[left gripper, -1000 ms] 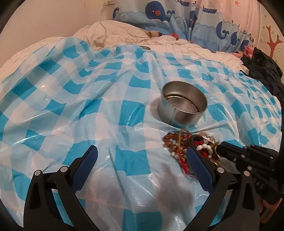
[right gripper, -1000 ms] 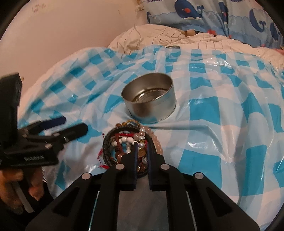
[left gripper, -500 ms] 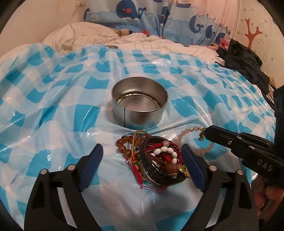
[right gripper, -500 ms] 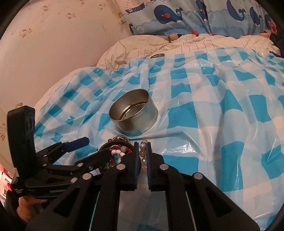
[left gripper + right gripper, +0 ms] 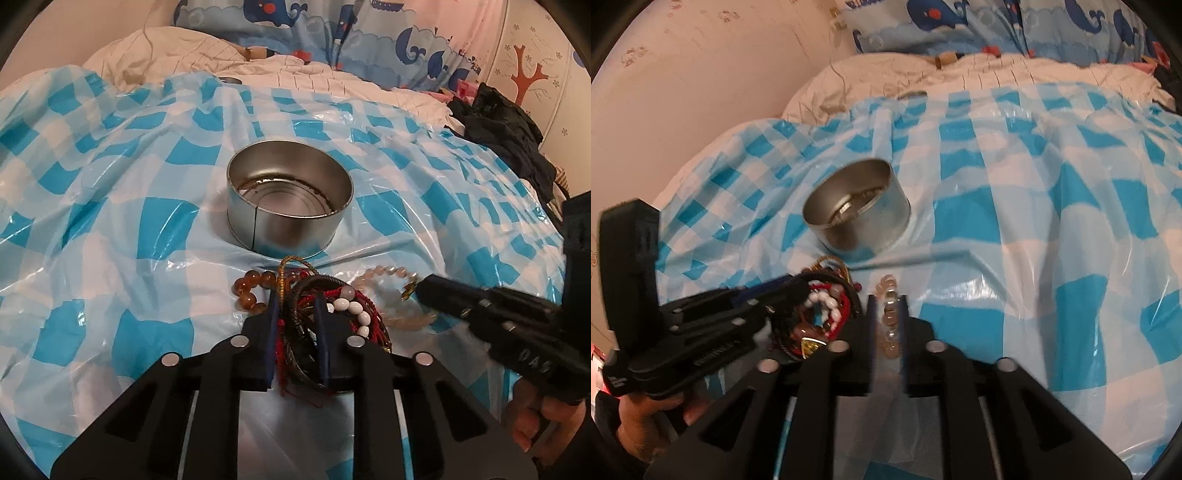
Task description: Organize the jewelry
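My left tongs are closing on a tangle of bracelets, my right tongs opening around pale beads, tin just beyond.

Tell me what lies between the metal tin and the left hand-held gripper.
In the left wrist view, the tangled bracelet pile fills the stretch from the metal tin to the left hand-held gripper, whose closing jaws straddle its dark and red cords.
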`<state>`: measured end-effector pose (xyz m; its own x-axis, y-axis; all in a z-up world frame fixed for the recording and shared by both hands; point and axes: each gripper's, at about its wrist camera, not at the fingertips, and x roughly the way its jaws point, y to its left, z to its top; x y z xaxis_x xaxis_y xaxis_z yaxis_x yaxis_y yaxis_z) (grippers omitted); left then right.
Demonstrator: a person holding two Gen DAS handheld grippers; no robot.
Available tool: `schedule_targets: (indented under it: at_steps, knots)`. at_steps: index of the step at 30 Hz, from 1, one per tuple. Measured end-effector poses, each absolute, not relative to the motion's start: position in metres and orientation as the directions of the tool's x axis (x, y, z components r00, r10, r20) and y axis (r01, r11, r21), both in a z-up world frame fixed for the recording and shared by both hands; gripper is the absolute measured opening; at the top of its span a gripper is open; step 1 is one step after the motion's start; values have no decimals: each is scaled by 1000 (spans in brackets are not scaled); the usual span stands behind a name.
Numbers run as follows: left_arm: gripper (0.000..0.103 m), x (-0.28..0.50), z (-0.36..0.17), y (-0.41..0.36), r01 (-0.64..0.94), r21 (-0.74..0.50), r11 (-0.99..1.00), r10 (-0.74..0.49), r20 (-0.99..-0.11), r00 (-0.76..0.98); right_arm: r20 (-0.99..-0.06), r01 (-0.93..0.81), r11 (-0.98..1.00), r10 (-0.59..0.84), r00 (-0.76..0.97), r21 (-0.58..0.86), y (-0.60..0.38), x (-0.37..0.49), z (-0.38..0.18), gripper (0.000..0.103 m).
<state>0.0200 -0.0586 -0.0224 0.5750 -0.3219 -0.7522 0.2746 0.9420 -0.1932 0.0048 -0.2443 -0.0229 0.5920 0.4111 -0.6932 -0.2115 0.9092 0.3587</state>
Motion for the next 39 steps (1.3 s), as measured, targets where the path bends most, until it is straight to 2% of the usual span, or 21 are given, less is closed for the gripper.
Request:
schedule_targets:
  at_steps: [2,8,9,11,12,13,22,27,29,30,34,35,37,39]
  knots:
    - [15,20,-21,-57,277,-206,939,-333,-752,569,-700,-194,912,402,590,360,-245,6,-26,47]
    - [12,17,-18,-56,291,-213,933,-348,-747,567,-731,-196,923,382,565,330,-240,9,-33,46]
    - [11,17,-17,-56,294,-220,930,-355,-742,568,-738,-197,927,374,562,320,-238,9,-35,45]
    - [11,15,-14,-54,299,-237,925,-372,-734,569,-746,-200,933,360,561,300,-237,10,-36,28]
    - [10,14,-13,-54,301,-243,922,-379,-730,569,-747,-201,934,357,561,295,-237,9,-37,14]
    - [10,13,-11,-53,304,-248,920,-384,-727,569,-746,-200,935,355,563,294,-238,9,-37,9]
    - [10,11,-5,-41,294,-292,910,-412,-701,582,-675,-183,942,329,660,280,-247,0,-15,9]
    - [11,18,-18,-39,265,-254,930,-361,-758,543,-720,-174,938,341,604,299,-245,9,-25,9]
    - [11,17,-19,-39,266,-252,931,-360,-760,541,-741,-151,939,338,581,310,-246,12,-32,28]
    - [11,16,-18,-38,264,-249,932,-357,-758,546,-742,-141,941,331,582,309,-247,12,-33,40]
    - [12,17,-21,-38,261,-244,934,-351,-760,546,-751,-142,950,308,584,279,-244,13,-37,40]
    - [12,18,-22,-39,263,-244,933,-352,-763,543,-759,-148,955,294,580,257,-241,13,-39,39]
    - [11,17,-22,-41,274,-235,933,-352,-764,541,-764,-175,957,289,576,230,-235,13,-41,11]
    - [9,14,-19,-41,295,-264,918,-388,-751,535,-760,-191,957,288,583,216,-231,11,-40,9]
